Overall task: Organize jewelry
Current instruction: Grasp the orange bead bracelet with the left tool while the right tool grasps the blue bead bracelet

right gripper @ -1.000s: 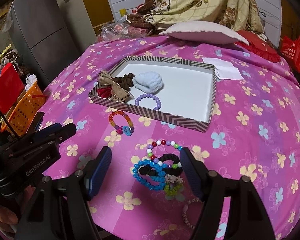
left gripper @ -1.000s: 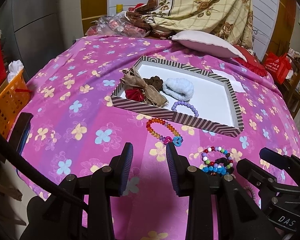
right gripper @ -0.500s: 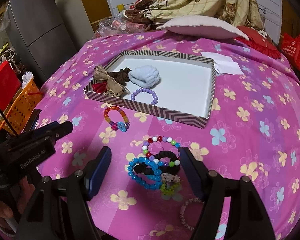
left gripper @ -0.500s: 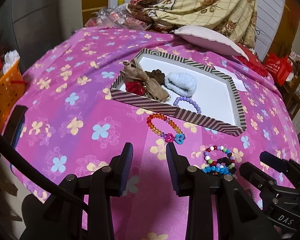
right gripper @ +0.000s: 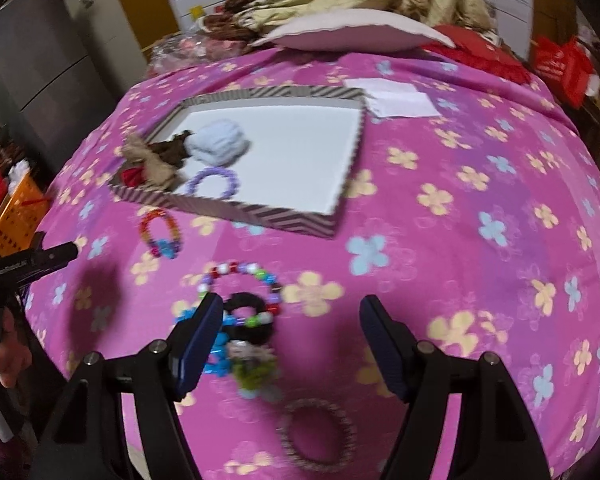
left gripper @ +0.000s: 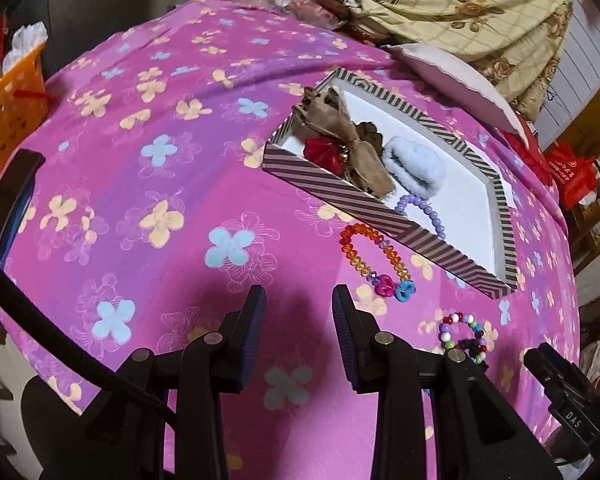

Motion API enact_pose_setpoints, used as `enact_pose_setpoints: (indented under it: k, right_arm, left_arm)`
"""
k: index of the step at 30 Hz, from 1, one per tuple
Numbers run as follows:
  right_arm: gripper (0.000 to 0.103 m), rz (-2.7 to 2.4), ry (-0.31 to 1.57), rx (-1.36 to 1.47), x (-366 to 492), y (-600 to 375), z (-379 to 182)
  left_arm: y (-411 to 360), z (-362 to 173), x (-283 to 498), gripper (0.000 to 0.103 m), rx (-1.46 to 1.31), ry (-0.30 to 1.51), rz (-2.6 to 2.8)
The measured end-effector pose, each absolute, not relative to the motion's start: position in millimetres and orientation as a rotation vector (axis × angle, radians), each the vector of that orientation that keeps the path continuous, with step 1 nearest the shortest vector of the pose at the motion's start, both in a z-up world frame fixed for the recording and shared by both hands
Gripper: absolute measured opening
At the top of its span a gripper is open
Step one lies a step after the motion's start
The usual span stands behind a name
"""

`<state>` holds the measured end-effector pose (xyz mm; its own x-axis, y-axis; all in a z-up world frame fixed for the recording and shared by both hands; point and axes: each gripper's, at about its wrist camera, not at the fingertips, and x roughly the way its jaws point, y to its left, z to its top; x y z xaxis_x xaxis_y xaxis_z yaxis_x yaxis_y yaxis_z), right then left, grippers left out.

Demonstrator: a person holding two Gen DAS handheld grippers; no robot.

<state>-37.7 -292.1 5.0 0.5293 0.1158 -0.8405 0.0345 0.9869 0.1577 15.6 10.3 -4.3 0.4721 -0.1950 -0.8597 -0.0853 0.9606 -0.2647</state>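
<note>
Pink flowered bedspread (left gripper: 148, 168) covers the bed. Pale pillow (right gripper: 352, 30) at far edge, beige floral quilt (left gripper: 460, 4) heaped behind it. White paper sheets (right gripper: 396, 100) lie flat on the spread. Orange basket (left gripper: 8, 96) stands beside the bed; red bag (right gripper: 560, 68) opposite. Grey fridge (right gripper: 40, 76) beyond.

- "DAS" in white letters on the black body of the right gripper (left gripper: 572, 396), off to the right of the left gripper (left gripper: 299, 328).
- A pale brand mark on the left gripper's body in the right wrist view, too blurred to read.
</note>
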Motion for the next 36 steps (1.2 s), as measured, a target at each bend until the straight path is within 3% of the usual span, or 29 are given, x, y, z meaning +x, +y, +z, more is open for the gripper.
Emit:
enact_pose_setpoints:
  k: [12,20,27,36]
  right_arm:
    - [0.059,0.113,1.077,0.067,-10.1,-276.5,-24.1]
    - [0.058,0.219,1.063,0.069,-33.9,-260.9,-9.0]
    - [0.038,0.283,1.087,0.031,-50.9,-238.7,-18.5]
    - [0.031,0.305,1.08,-0.003,-48.9,-227.4,-21.0]
  left_arm:
    - [-10.5,-23.8,49.4,0.055,-0.26,1.139,-0.076]
    - [-13.8,-30.3,60.1,0.055,-0.26,1.149,-0.072]
    - [-17.4,-31.4,65.7,0.055,-0.263,1.148,-0.075]
    - [-23.7,-33.6,70.4,0.055,-0.241,1.15,-0.088]
